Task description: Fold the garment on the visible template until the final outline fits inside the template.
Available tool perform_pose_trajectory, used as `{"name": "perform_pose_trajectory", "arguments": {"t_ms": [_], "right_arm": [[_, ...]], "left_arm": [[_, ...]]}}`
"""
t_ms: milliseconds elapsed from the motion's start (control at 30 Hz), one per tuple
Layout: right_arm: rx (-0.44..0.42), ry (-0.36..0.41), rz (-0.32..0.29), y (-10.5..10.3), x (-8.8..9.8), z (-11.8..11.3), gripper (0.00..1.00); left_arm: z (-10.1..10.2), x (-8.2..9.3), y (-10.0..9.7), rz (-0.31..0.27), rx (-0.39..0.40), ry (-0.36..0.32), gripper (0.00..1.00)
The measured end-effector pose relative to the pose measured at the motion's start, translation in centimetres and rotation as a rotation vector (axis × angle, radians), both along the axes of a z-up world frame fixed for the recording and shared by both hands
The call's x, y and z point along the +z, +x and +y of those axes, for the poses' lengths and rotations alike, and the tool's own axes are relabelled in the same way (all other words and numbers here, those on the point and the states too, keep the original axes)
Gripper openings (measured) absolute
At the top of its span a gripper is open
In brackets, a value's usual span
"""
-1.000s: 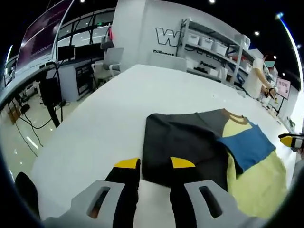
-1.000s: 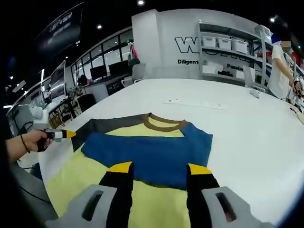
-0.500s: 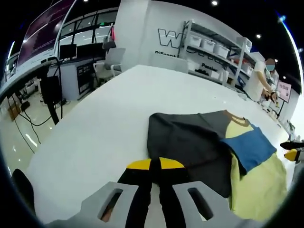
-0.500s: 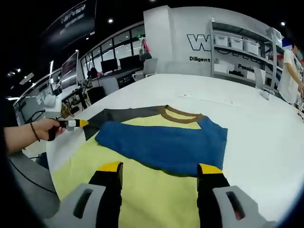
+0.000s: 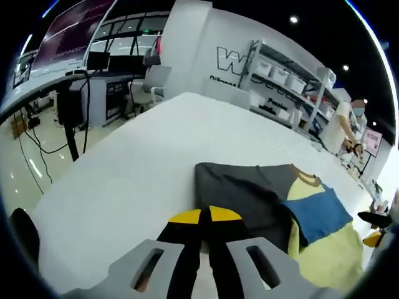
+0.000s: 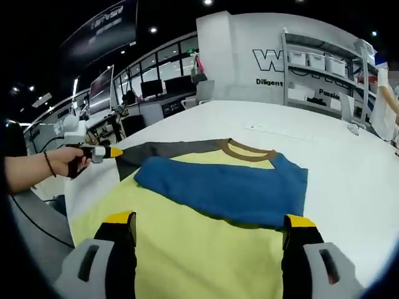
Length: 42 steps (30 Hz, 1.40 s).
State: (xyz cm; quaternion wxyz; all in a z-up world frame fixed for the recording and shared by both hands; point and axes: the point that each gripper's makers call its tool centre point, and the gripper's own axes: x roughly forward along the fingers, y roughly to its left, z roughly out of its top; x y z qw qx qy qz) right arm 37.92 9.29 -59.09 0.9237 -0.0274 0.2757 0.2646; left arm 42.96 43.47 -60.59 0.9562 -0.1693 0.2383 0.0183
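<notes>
A T-shirt lies flat on the white table, with a yellow body, a brown collar, a blue sleeve folded across the chest and a dark grey sleeve spread to the side. My left gripper is shut on the near edge of the grey sleeve. In the right gripper view a hand holds the left gripper at the tip of the grey sleeve. My right gripper is wide open over the yellow body, with nothing between its jaws. It also shows at the right edge of the left gripper view, right gripper.
The table's edge runs close on the left, with floor, cables and desks with monitors beyond. Shelving with white bins lines the back wall. A person stands at the far right. Bare tabletop stretches beyond the shirt.
The left jaws closed on the grey sleeve's edge and stay shut. The right jaws spread wider and that view drew back over the yellow body.
</notes>
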Motion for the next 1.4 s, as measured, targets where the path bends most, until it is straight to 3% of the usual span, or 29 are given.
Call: {"name": "perform_pose_trajectory", "arguments": {"t_ms": [267,367,633,1067,1200,1267,1400], "right_arm": [[-0.029,-0.012,-0.005,0.2,-0.1,-0.7,0.97],[-0.028,-0.011,0.002,0.1,-0.2,-0.7,0.97],[-0.029,-0.022,0.009,0.0,-0.5,-0.8,0.99],[-0.026,-0.015,-0.006,0.3,-0.2,-0.7,0.99],[-0.008,-0.045,-0.015,0.3,-0.2,-0.7,0.99],[-0.009,-0.040,-0.020,0.4,0.0,-0.6,0.99],[0.025,-0.104,-0.044,0.2,0.0,-0.3,0.99]], "left_arm": [[0.0,2.4,0.4,-0.093,0.002,-0.040,0.00],[0.1,3.1,0.4,-0.115,-0.007,0.016,0.00],[-0.6,5.8,1.0,-0.214,-0.029,-0.002,0.00],[-3.3,9.1,1.5,-0.262,-0.089,0.021,0.00],[-4.6,9.5,1.6,-0.257,-0.148,0.086,0.00],[-5.1,9.7,1.7,-0.249,-0.188,0.182,0.00],[-6.9,10.7,1.9,-0.265,-0.236,0.187,0.00]]}}
